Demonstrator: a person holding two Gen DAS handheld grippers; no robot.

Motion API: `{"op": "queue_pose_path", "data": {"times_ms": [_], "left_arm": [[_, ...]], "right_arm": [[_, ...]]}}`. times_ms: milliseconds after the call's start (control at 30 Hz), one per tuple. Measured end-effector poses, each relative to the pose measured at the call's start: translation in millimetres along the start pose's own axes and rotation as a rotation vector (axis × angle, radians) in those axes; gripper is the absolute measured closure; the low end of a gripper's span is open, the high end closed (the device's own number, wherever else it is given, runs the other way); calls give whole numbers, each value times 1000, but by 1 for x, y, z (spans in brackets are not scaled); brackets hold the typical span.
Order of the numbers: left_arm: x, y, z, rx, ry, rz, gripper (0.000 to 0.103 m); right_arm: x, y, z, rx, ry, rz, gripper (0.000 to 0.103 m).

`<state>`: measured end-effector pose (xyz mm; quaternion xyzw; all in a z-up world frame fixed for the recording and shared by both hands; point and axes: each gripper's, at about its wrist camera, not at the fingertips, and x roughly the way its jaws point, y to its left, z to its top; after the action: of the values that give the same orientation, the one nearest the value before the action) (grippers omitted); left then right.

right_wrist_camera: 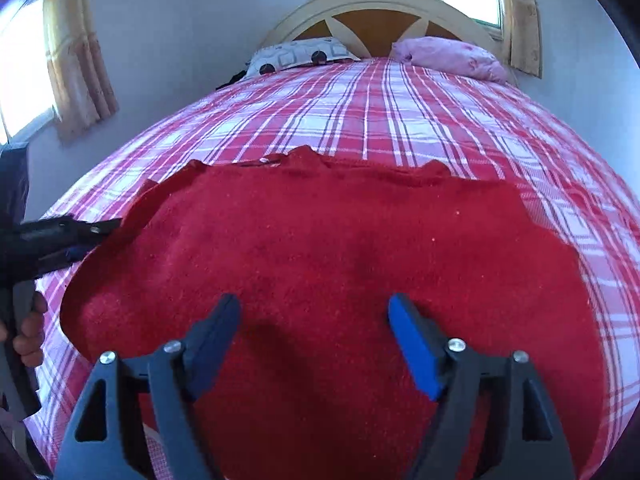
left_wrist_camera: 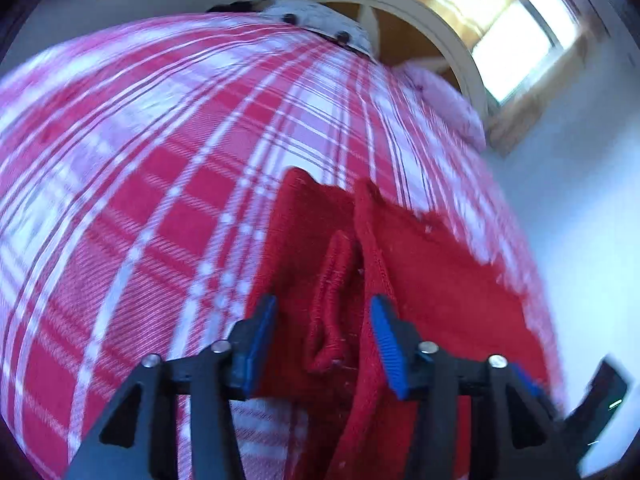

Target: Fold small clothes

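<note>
A red knitted garment lies spread flat on the red-and-white checked bedspread. My right gripper hovers over its near middle, jaws wide apart with nothing between them. My left gripper sits at the garment's left edge. In the left wrist view the left gripper is open. A ribbed cuff and a folded edge of the garment lie between its blue pads, which do not press on the cloth.
A patterned pillow and a pink pillow lie at the head of the bed under an arched headboard. Curtained windows are at the left and back. A person's hand holds the left gripper's handle.
</note>
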<state>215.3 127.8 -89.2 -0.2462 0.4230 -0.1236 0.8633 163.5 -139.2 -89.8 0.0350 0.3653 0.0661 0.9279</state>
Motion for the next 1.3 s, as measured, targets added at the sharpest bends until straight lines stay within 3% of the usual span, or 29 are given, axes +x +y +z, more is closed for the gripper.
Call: {"op": "queue_pose_path", "data": {"times_ms": [33, 200, 267, 433, 500, 633, 733, 800, 900, 933, 1000, 1167, 1300], "left_arm": [[-5, 2, 2, -11, -13, 8, 35], [-23, -1, 17, 6, -93, 179, 33], [-23, -4, 20, 5, -114, 181, 33], [30, -20, 11, 88, 55, 188, 32], [37, -32, 0, 152, 22, 234, 24], [44, -52, -12, 246, 33, 222, 17], [44, -44, -7, 210, 47, 172, 18], [37, -30, -1, 118, 39, 110, 25], [36, -19, 2, 57, 35, 128, 62], [37, -16, 3, 43, 46, 95, 72], [38, -17, 4, 39, 69, 63, 76], [37, -40, 2, 147, 43, 156, 79], [29, -56, 5, 137, 11, 191, 80]], "right_arm": [[2, 0, 1, 4, 1, 4, 24], [4, 3, 6, -2, -2, 1, 24], [6, 2, 9, 4, -3, 9, 24], [8, 0, 12, 12, -6, 18, 24], [8, 0, 12, 12, -6, 18, 24], [8, 0, 12, 13, -6, 21, 24], [8, -1, 13, 18, -7, 26, 23], [8, -2, 12, 22, -9, 29, 23], [8, -3, 12, 28, -11, 35, 23], [8, -3, 12, 30, -11, 37, 23], [8, -4, 12, 32, -12, 40, 23], [8, -5, 12, 30, -12, 38, 23], [7, -5, 12, 33, -18, 35, 23]]}}
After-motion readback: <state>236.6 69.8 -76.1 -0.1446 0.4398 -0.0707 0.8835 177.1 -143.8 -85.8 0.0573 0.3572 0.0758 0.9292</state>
